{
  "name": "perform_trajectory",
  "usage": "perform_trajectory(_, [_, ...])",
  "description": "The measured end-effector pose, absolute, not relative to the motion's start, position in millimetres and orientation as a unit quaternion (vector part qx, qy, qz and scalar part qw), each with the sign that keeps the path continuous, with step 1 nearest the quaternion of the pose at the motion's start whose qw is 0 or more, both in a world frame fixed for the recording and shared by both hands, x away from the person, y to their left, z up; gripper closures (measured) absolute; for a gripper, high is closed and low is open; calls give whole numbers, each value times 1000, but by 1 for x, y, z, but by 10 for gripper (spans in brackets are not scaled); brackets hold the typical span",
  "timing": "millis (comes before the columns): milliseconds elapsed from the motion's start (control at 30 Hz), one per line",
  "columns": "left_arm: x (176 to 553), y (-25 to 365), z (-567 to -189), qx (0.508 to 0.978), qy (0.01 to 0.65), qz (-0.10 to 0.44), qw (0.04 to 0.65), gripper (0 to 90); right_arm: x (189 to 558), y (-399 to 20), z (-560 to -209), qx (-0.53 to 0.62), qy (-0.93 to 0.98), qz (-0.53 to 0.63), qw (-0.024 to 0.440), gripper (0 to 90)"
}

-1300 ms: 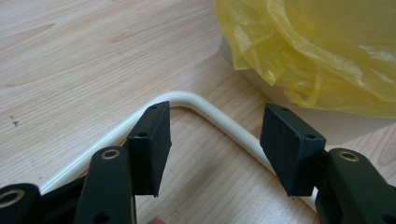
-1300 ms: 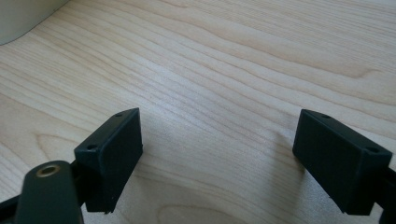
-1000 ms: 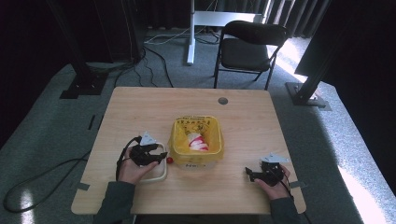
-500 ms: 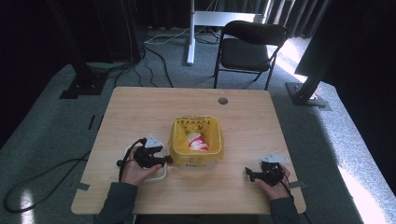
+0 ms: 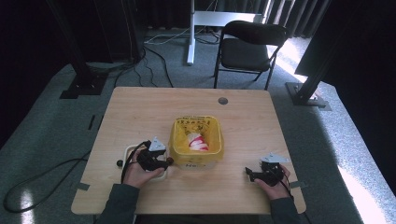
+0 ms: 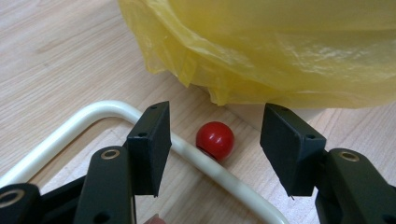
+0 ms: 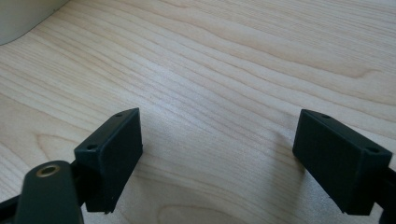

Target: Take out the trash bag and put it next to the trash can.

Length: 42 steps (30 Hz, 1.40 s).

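A small red ball [image 6: 215, 140] lies on the wooden table, touching the outer side of the white tray's rim [image 6: 84, 119] and just in front of the bin lined with a yellow bag [image 6: 280, 51]. My left gripper [image 6: 215, 114] is open, and the ball sits a little ahead in the gap between its jaws, untouched. From above, the left gripper [image 5: 166, 162] is over the tray's right edge [image 5: 127, 151], beside the bin [image 5: 180, 140]. A red and white item [image 5: 197, 142] lies inside the bin. My right gripper [image 7: 219, 121] is open over bare wood, near the front right [image 5: 249, 174].
A round grommet hole [image 5: 222, 100] sits near the table's far edge. A small black knob [image 5: 119, 163] lies left of the tray. A folding chair [image 5: 250, 46] and stand legs are on the floor beyond the table. The bin's pale corner [image 7: 18, 14] shows ahead of the right gripper.
My left gripper has edged slightly right toward the bin. The right gripper has stayed put.
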State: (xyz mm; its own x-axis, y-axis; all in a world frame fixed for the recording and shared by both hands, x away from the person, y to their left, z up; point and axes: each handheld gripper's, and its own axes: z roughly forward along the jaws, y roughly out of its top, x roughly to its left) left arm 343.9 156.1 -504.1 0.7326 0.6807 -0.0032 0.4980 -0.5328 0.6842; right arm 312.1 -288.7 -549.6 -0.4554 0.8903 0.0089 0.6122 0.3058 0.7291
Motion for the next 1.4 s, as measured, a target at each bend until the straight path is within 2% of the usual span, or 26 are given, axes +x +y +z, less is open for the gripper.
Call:
perform_trajectory(833, [345, 149, -506, 866, 333, 137, 346, 431, 312, -289, -550, 480, 782, 341, 204, 153])
perform_trajectory(1400, [347, 153, -499, 860, 335, 137, 360, 431, 314, -280, -549, 468, 787, 345, 205, 191])
